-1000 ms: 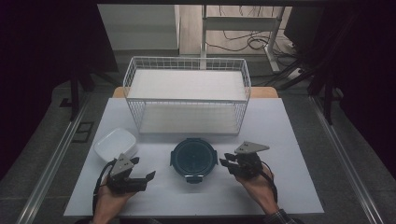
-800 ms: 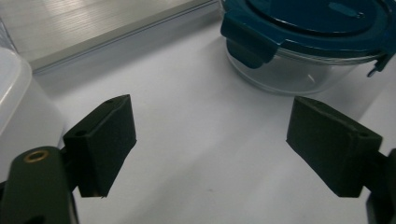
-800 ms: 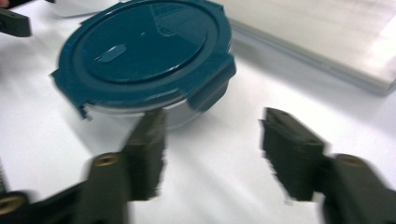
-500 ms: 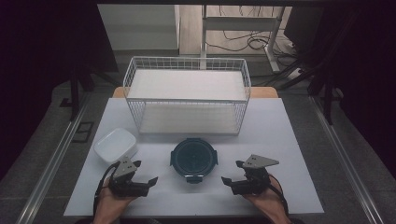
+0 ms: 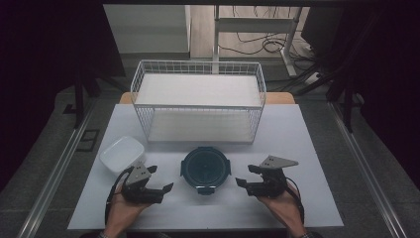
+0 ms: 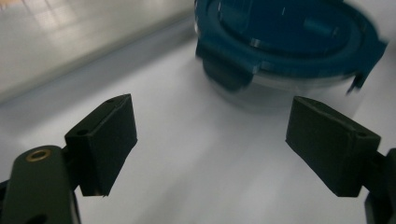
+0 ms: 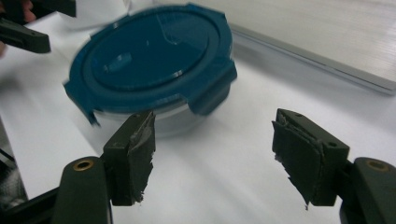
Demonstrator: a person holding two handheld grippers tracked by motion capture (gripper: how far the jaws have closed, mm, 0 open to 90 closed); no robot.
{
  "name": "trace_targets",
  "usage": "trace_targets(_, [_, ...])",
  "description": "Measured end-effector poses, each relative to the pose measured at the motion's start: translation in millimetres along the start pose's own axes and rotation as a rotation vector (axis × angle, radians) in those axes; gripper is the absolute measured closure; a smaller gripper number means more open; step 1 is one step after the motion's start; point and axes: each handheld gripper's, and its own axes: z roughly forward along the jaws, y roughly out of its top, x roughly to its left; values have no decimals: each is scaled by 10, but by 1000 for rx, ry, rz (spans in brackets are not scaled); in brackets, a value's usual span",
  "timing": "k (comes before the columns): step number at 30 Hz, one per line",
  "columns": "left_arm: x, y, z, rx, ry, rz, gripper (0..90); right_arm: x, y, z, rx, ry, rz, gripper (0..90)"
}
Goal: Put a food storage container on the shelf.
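The tub (image 5: 205, 169) sits near the bench's (image 5: 297, 139) front edge, between 2 spread, empty claws: left (image 5: 159, 179), right (image 5: 243, 176), whose jaws just narrowed. Closing 1 side first could shove it sideways or off a latch.

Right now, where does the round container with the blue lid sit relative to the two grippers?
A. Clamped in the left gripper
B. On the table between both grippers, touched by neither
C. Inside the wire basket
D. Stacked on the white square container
B: the round container rests on the table with the left gripper and right gripper open on either side, jaws holding nothing.
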Motion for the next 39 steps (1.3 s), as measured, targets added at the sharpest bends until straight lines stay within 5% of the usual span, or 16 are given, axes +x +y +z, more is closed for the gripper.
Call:
trace_targets(4, [6,165,46,6,-30,-14,173,38,106,32,-9,7,-15,294])
trace_targets(10, [60,361,238,35,-59,-19,251,16,294,191,61,29,51,241])
trace_targets(18, [191,412,564,81,-167,-97,219,-53,360,521,112,100,98,224])
trace_targets(21, [288,330,628,100,-248,-175,220,-157,311,645,145,161,153,227])
trace_targets(26, [371,235,741,136,-472,-301,267,-246,264,704,163,263,245,259])
trace_targets(29, [391,223,739,135,-483,-326,314,-305,239,708,182,299,303,286])
trace_targets(33, [437,188,680,104,-509,-365,406,-328,238,679,184,310,320,338])
trace_targets(39, [320,163,488,41,-509,-288,528,-253,224,473,153,326,306,498])
